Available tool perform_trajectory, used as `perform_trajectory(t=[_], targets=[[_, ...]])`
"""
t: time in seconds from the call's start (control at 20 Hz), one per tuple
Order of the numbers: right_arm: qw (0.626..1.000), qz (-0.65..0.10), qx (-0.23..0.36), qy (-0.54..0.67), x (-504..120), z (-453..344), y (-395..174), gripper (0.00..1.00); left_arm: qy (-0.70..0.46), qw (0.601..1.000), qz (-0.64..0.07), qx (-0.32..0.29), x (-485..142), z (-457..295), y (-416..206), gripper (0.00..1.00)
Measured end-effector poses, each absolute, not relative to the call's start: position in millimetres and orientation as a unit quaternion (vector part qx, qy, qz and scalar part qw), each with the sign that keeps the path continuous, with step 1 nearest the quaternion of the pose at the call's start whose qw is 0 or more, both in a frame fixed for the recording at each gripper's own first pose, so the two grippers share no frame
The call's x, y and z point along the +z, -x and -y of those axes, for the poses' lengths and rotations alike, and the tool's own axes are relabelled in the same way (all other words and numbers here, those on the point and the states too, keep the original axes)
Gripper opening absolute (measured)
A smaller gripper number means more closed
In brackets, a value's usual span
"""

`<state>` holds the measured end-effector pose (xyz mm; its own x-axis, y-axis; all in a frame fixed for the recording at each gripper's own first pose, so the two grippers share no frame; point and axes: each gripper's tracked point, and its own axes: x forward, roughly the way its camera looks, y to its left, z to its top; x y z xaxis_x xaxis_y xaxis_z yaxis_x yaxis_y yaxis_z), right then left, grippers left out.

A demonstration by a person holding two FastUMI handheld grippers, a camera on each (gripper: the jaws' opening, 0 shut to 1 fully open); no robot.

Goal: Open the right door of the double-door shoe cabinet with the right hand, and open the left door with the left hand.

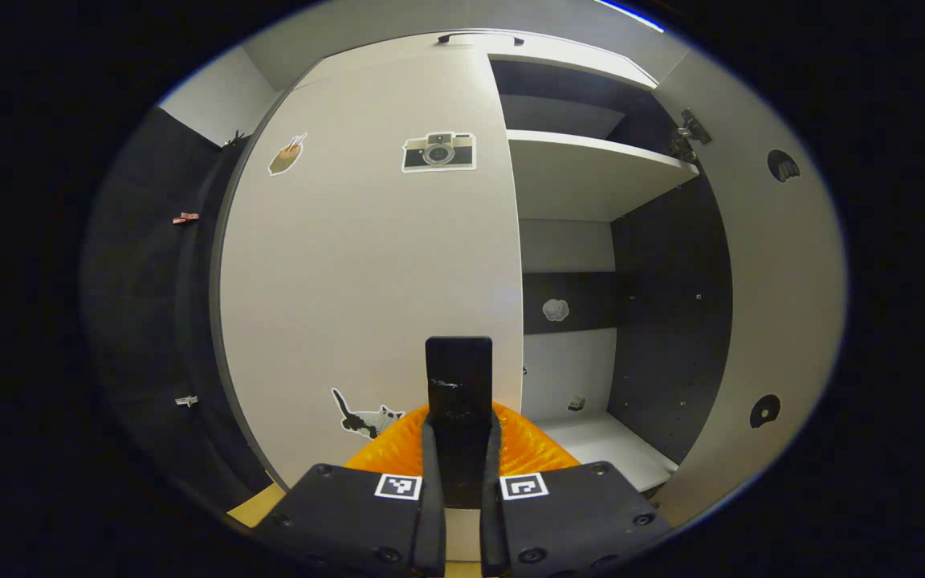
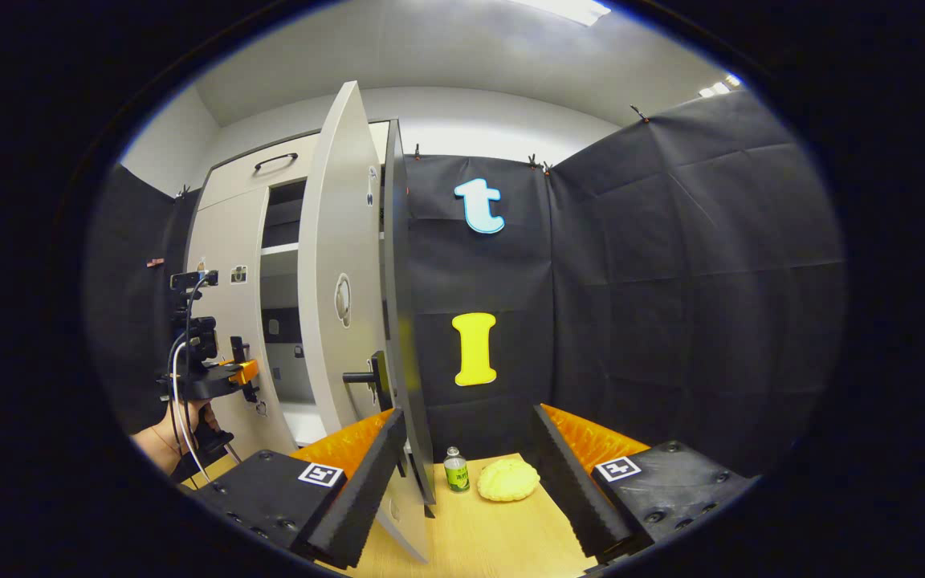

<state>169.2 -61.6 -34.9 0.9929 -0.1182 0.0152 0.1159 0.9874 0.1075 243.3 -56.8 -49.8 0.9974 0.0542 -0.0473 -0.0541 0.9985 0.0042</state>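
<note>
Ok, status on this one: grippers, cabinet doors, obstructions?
Left gripper shut on black handle of closed white left door. Right gripper open, empty. White right door swung open. No obstruction seen.

White cabinet door (image 1: pixel 366 265) with a camera sticker (image 1: pixel 438 152); orange-backed black fingers (image 2: pixel 567 474); a green-labelled bottle (image 2: pixel 455 470) beside a yellow bun (image 2: pixel 508 479).

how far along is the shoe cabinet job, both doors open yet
Half done. The right door stands swung wide, shelves exposed, and the right gripper is open and off it. In hand: the left gripper is shut on the black handle of the left door. Left: that door looks closed and needs pulling open.
</note>
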Motion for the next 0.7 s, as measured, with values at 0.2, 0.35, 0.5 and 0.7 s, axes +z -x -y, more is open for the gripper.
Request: perform_trajectory(t=[0.2,0.35,0.5,0.7], targets=[[0.998,0.014,-0.041,-0.037,-31.9,54.8,-166.9,0.98,0.027,0.999,-0.030,-0.014,-50.7,53.1,-220.0,0.17],[0.999,0.023,-0.032,-0.026,-28.5,48.9,-170.0,0.98,0.030,0.999,-0.032,-0.029,-54.4,40.6,-203.3,0.17],[0.999,0.021,-0.017,-0.025,-29.8,40.3,-167.6,0.98,0.037,0.998,-0.042,-0.039,-56.3,26.6,-184.7,0.17],[0.999,0.018,-0.005,-0.025,-30.1,29.7,-166.2,1.00,0.035,0.997,-0.049,-0.056,-56.9,13.6,-157.3,0.17]])
